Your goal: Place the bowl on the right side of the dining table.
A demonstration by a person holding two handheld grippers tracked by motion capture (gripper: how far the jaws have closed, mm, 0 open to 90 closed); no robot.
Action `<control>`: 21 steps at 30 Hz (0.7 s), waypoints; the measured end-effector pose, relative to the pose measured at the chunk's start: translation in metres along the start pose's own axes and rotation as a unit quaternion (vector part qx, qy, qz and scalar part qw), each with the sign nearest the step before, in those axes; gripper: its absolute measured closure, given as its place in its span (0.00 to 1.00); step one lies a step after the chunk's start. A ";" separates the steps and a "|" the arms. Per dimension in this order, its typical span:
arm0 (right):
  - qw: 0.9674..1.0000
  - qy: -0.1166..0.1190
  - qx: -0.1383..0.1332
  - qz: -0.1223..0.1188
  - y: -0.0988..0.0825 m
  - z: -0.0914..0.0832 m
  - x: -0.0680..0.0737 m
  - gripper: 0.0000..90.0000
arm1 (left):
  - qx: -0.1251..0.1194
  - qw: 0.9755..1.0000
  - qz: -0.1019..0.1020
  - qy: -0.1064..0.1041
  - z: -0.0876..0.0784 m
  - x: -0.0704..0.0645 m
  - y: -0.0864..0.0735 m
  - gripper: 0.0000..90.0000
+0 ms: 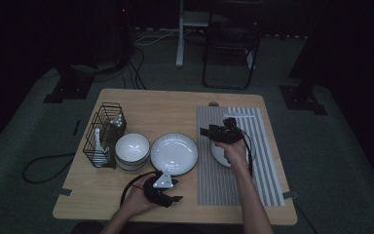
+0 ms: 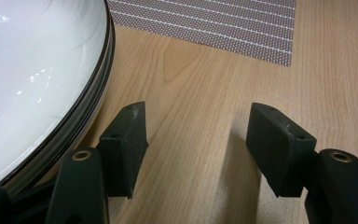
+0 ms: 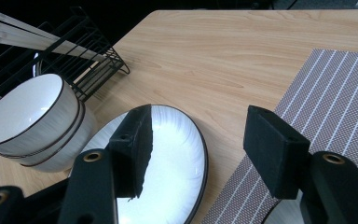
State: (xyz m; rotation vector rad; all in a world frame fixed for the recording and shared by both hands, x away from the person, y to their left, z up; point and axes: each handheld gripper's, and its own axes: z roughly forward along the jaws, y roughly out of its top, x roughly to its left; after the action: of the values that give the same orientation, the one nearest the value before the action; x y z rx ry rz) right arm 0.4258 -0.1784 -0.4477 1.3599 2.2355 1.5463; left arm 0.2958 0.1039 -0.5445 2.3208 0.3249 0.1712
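Left gripper sits low at the near table edge, jaws spread wide, nothing between them but bare light wood tabletop. Just off its left jaw: the rim of the large white round ceramic plate with a thin dark edge line, close to the jaw but contact not clear. Past the jaws, a corner of the grey woven placemat with pale stripes. Right gripper hangs over that placemat, farther out from the person, jaws spread, nothing pinched. Under the right hand lies a small white round plate on the placemat, mostly covered by the hand. In the right gripper view the big plate shows below and between the jaws, well beneath them, the placemat under the right jaw. Beyond the left jaw there: two stacked white ceramic bowls with dark rims, touching or just beside the big plate. Farthest out, a black wire rack basket holding white utensils, just behind the bowls.
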 end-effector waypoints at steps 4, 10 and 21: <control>1.000 0.004 -0.001 -0.002 0.001 0.001 0.003 0.46 | 0.000 1.000 0.000 0.000 0.000 0.000 0.000 0.43; 1.000 0.002 -0.002 -0.003 0.003 0.004 0.007 0.43 | 0.000 1.000 0.000 0.000 0.000 0.000 0.000 0.43; 1.000 0.012 0.003 -0.018 0.012 0.011 0.020 0.44 | 0.000 1.000 0.000 -0.001 0.000 0.000 0.000 0.43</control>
State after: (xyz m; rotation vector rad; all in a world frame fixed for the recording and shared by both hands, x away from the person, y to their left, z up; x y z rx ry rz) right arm 0.4276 -0.1553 -0.4359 1.3032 2.2678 1.5525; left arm 0.2958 0.1038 -0.5446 2.3207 0.3246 0.1677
